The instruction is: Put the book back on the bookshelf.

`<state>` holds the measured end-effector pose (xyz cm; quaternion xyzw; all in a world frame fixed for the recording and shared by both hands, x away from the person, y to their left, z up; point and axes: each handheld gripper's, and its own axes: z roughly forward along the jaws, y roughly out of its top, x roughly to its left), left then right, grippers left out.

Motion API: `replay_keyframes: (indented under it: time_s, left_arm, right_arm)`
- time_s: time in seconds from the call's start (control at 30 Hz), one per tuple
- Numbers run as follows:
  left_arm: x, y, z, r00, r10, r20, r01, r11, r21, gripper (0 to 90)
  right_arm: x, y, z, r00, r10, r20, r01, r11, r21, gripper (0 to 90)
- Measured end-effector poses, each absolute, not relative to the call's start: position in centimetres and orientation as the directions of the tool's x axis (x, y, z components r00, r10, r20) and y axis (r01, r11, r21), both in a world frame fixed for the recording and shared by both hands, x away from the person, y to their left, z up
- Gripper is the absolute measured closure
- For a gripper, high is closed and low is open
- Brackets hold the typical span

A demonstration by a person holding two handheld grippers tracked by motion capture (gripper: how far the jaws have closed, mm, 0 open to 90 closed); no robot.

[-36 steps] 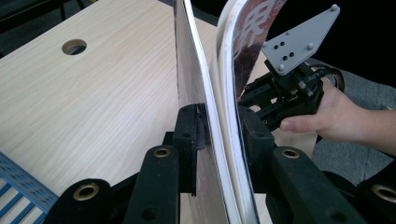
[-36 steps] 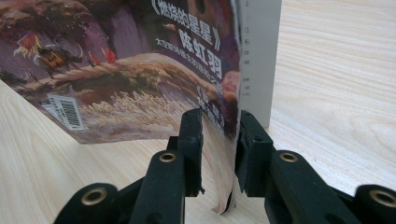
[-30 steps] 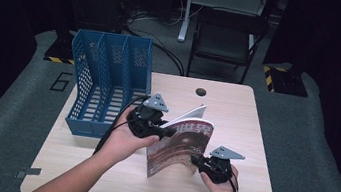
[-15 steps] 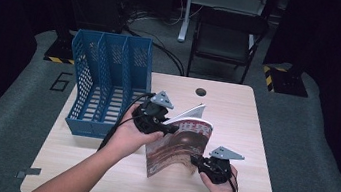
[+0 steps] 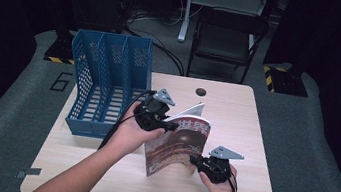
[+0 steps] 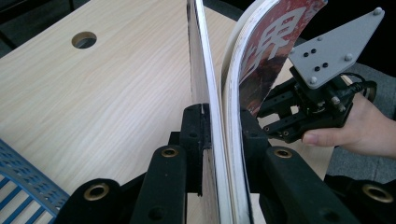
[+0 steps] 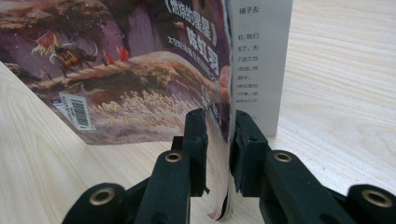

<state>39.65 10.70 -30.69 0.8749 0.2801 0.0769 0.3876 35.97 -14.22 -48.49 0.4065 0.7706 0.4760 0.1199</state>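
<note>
A magazine with a reddish-brown cover stands on edge on the wooden table, slightly fanned. My left gripper grips its upper left corner, and the jaws have just been closing a little further on it. In the left gripper view the pads press both sides of the magazine at my left gripper. My right gripper holds the lower right edge. In the right gripper view its jaws clasp the cover and pages of the magazine. The right gripper also appears beyond the cover.
A blue mesh file rack with three slots stands at the table's left, close to my left hand; its corner is just beside the left gripper. A round cable hole lies near the far edge. A chair stands beyond the table.
My left gripper has shifted slightly to the right and away along the magazine's top. The right gripper and the magazine have stayed in place.
</note>
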Motion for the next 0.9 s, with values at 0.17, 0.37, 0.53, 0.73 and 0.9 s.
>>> replay_keyframes:
  time_s: [0.17, 0.37, 0.53, 0.73, 0.9]
  left_arm:
    - [39.8, 10.3, -30.7, 0.830, 0.552, -0.076, 0.429, -0.547, 0.719, 78.6]
    - [39.9, 9.8, -30.6, 0.830, 0.556, -0.049, 0.422, -0.566, 0.708, 79.6]
    - [40.0, 9.5, -30.5, 0.832, 0.552, -0.050, 0.422, -0.572, 0.703, 80.7]
    - [40.0, 9.4, -30.5, 0.835, 0.548, -0.052, 0.421, -0.575, 0.701, 81.0]
    - [39.9, 9.4, -30.5, 0.841, 0.539, -0.050, 0.414, -0.581, 0.701, 82.2]
  right_arm:
    - [35.9, -14.2, -48.4, -0.648, 0.732, 0.210, 0.513, 0.216, 0.831, 77.7]
    - [36.0, -14.3, -48.4, -0.646, 0.737, 0.200, 0.507, 0.218, 0.834, 77.7]
    - [36.0, -14.2, -48.4, -0.651, 0.731, 0.206, 0.507, 0.217, 0.834, 77.6]
    - [36.1, -14.2, -48.5, -0.643, 0.739, 0.202, 0.509, 0.215, 0.833, 77.6]
    - [36.2, -14.2, -48.5, -0.642, 0.739, 0.206, 0.511, 0.212, 0.833, 77.0]
